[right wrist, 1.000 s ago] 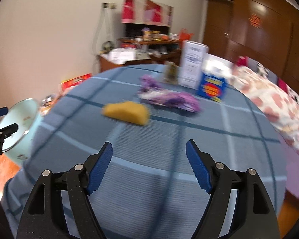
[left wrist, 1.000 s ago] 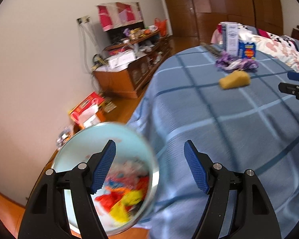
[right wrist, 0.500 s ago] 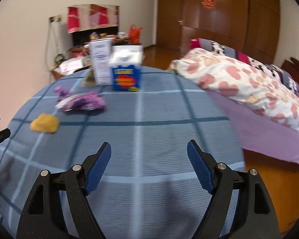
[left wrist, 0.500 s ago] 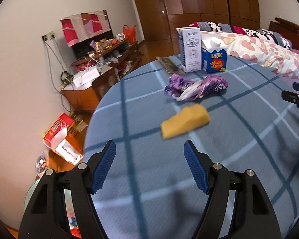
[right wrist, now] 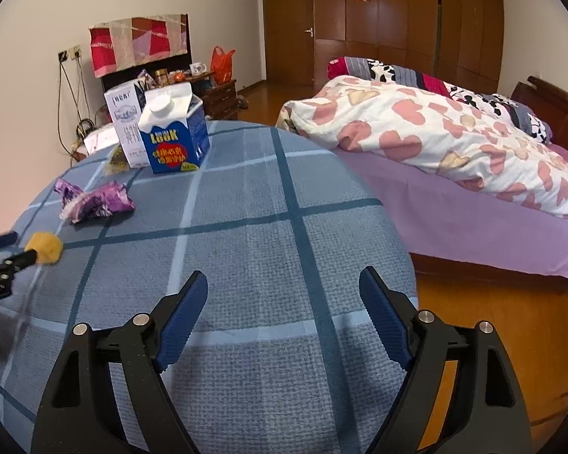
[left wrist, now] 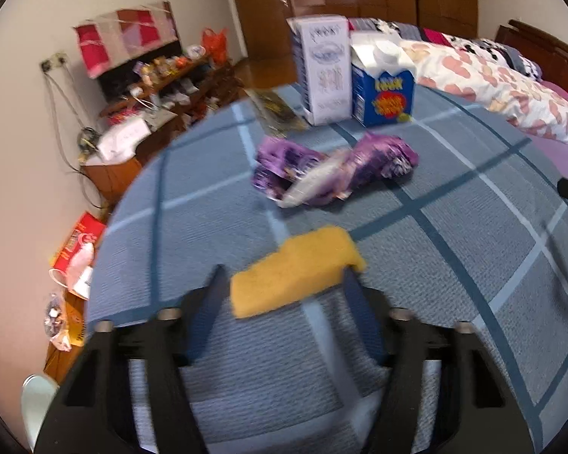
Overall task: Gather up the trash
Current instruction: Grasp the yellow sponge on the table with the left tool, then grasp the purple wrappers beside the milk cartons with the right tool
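A yellow sponge (left wrist: 295,272) lies on the blue checked tablecloth (left wrist: 454,257). My left gripper (left wrist: 284,270) is closing on it, with both pads against its ends; the right wrist view shows the same sponge (right wrist: 47,247) at the left gripper (right wrist: 7,249). A crumpled purple wrapper (left wrist: 333,170) lies just beyond it. My right gripper (right wrist: 282,274) hovers over bare cloth near the table's right side, its jaws opening with nothing between them. The pale bin rim (left wrist: 38,397) shows low at the left.
A white carton (left wrist: 325,72) and a blue milk carton (left wrist: 382,90) stand at the table's far edge, with a flat dark packet (left wrist: 276,111) beside them. A bed with a heart-print quilt (right wrist: 435,140) lies to the right. A cluttered cabinet (left wrist: 151,113) lines the left wall.
My left gripper swung from over the bin onto the table, came up to the yellow sponge and narrowed around it. My right gripper swept right, away from the sponge, and widened slightly.
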Motion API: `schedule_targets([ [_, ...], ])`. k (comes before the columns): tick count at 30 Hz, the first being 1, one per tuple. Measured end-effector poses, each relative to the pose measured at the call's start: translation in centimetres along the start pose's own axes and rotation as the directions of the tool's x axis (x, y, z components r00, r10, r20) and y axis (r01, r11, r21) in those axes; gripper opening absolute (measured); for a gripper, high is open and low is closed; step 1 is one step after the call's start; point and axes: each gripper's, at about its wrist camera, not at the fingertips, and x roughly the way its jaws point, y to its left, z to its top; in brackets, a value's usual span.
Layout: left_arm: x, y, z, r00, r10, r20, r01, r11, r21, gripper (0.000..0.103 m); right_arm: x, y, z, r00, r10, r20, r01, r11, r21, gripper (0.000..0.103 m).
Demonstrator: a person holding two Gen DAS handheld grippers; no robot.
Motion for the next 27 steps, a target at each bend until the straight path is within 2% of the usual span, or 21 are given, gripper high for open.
schedule_targets([
  [1,0.4,-0.3,-0.1,1.000,-0.020,-0.015,0.020,1.000,0.009,0.040,0.0,0.1,0.1,1.000,0.004,-0.001,-0.004,1.000,-0.001,0.083],
  [3,0.7,-0.6,-0.1,1.000,-0.018,-0.016,0.018,0.999,0.027,0.035,0.3,0.2,0.2,1.000,0.009,-0.009,-0.009,1.000,-0.003,0.083],
  [5,0.5,-0.6,0.0,1.000,-0.020,-0.008,0.020,0.999,0.044,0.021,0.4,0.2,0.3,1.000,0.014,-0.014,-0.014,1.000,0.004,0.083],
  [8,0.3,0.0,-0.1,1.000,-0.029,-0.008,0.030,0.998,0.048,0.015,0.5,0.2,0.5,1.000,0.012,-0.016,-0.012,1.000,0.004,0.083],
  [12,-1.0,1.3,-0.4,1.000,-0.018,0.014,0.017,0.999,0.034,0.014,0.7,1.1,0.8,1.000,0.022,-0.019,-0.022,1.000,-0.003,0.083],
  [16,-2.7,3.1,-0.7,0.997,0.054,0.054,-0.055,0.998,0.026,0.014,1.1,3.8,1.7,0.998,0.054,-0.022,-0.054,0.998,-0.038,0.083],
  [20,-3.6,5.8,-1.3,0.991,0.119,0.066,-0.118,0.993,-0.011,0.014,2.0,8.0,3.6,0.995,0.099,-0.023,-0.101,0.991,-0.092,0.083],
  [27,-3.8,10.9,-2.8,0.982,0.183,0.036,-0.178,0.977,-0.114,0.014,5.1,15.4,6.6,0.988,0.146,-0.055,-0.154,0.971,-0.183,0.083],
])
